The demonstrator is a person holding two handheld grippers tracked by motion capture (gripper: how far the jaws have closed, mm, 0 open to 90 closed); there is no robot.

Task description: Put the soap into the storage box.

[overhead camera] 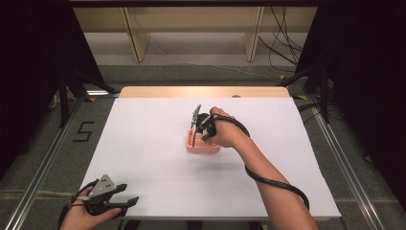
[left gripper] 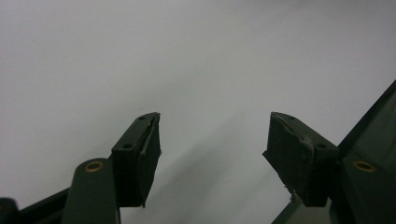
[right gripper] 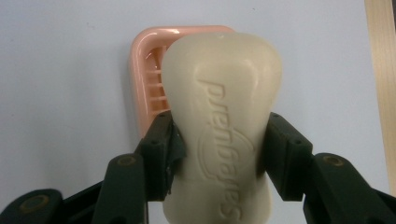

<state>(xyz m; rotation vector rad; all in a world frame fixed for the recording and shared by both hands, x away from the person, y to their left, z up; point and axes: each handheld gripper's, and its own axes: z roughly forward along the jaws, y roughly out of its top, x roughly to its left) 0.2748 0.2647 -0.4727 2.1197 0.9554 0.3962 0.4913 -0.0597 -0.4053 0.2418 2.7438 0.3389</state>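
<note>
A cream bar of soap (right gripper: 224, 116) with raised lettering is clamped between the two black jaws of my right gripper (right gripper: 218, 147). Just under and beyond it lies a pink slatted soap dish (right gripper: 152, 79). From above, the right gripper (overhead camera: 197, 134) points down over the pink soap dish (overhead camera: 203, 146) at the middle of the white table (overhead camera: 143, 143). My left gripper (overhead camera: 125, 200) rests near the table's front left corner. Its jaws stand wide apart over bare white surface, with nothing between the pads (left gripper: 147, 154).
The white sheet ends in a wooden strip (overhead camera: 206, 91) at the far edge. Metal rails (overhead camera: 43, 167) run along both sides of the table. Cables (overhead camera: 282, 43) lie on the floor behind, near wooden frames (overhead camera: 136, 33).
</note>
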